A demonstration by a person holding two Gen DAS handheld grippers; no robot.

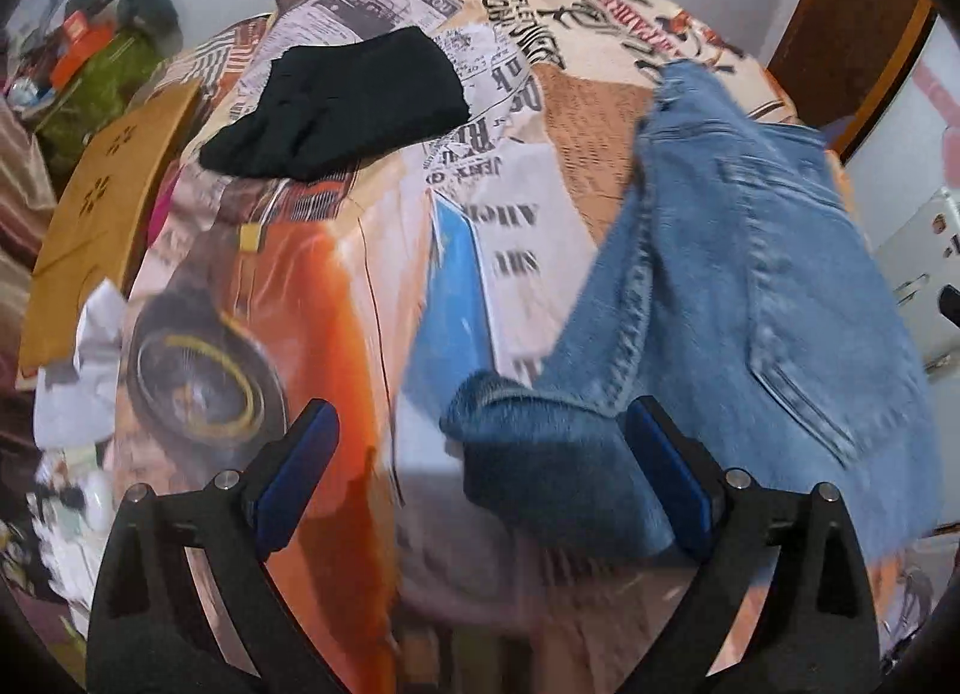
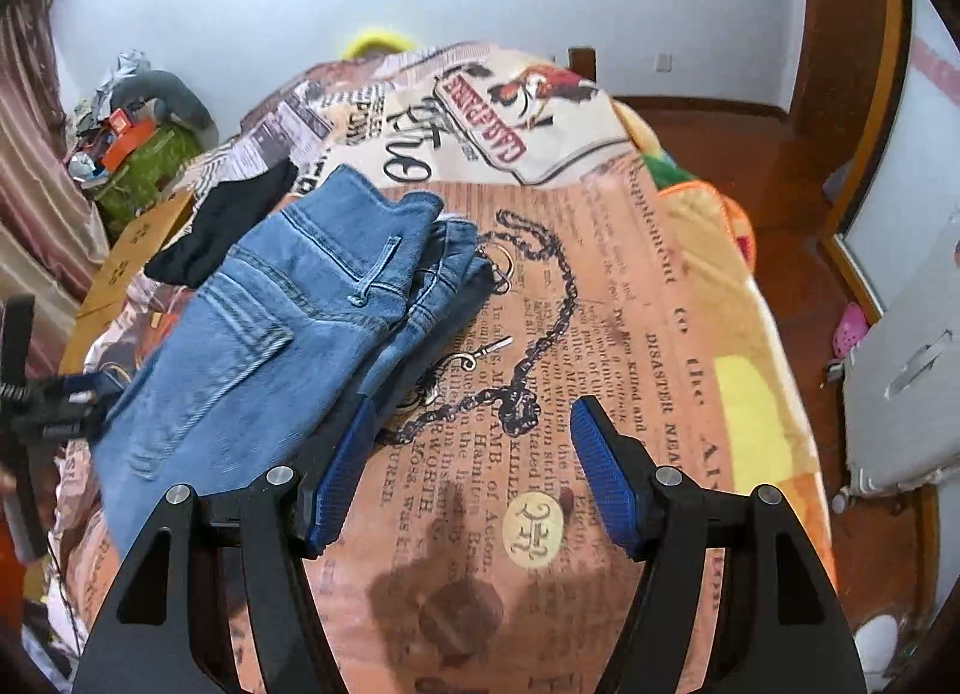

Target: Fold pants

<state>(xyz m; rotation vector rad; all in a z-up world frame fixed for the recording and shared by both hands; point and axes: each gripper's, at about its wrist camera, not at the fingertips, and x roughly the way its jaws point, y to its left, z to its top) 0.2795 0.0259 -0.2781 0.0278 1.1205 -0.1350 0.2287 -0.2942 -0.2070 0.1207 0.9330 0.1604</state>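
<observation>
Blue denim pants [image 1: 738,286] lie folded on a bed with a newspaper-print cover [image 1: 336,286]. My left gripper [image 1: 480,478] is open, its fingers spread wide; a rolled hem of the pants lies between them against the right pad [image 1: 666,472]. In the right wrist view the pants [image 2: 282,322] lie left of centre, waistband and belt loop up. My right gripper [image 2: 471,472] is open and empty over the cover, its left pad [image 2: 345,472] beside the pants' edge. The left gripper [image 2: 48,406] shows at the far left, at the pants' edge.
A folded black garment [image 1: 342,106] lies further back on the bed, also in the right wrist view [image 2: 228,226]. A cardboard box [image 1: 96,226] and clutter stand left of the bed. A wooden floor [image 2: 780,190] and white furniture [image 2: 906,370] lie to the right.
</observation>
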